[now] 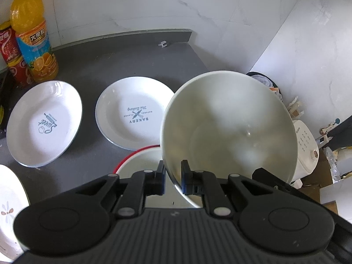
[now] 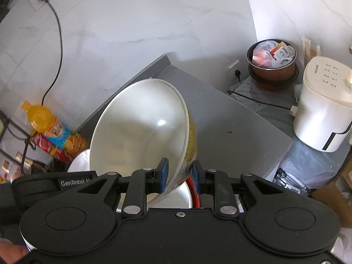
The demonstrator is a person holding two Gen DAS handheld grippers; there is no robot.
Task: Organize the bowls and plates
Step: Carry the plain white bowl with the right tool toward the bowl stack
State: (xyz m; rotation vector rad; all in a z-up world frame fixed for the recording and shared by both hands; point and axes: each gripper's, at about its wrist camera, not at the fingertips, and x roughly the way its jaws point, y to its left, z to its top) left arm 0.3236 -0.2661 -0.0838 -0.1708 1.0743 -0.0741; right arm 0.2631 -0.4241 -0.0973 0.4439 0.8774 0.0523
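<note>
My left gripper [image 1: 173,179] is shut on the near rim of a large white bowl [image 1: 228,127], which hangs tilted above the grey counter [image 1: 123,66]. In the right wrist view my right gripper [image 2: 180,177] is shut on the rim of what looks like the same white bowl [image 2: 140,132], whose outside is patterned yellow. A red-rimmed bowl [image 1: 140,160] sits on the counter right under it, also seen as the red-rimmed bowl [image 2: 191,194]. Further left lie a "Bakery" plate [image 1: 134,112], a "Sweet" plate [image 1: 44,123] and a flowered plate [image 1: 8,209].
An orange juice bottle [image 1: 33,37] and a red bottle [image 1: 13,59] stand at the back left by the wall. The counter ends at the right; beyond it stand a white appliance [image 2: 321,110] and a pot filled with rubbish [image 2: 272,66]. A power cord [image 2: 57,50] hangs on the wall.
</note>
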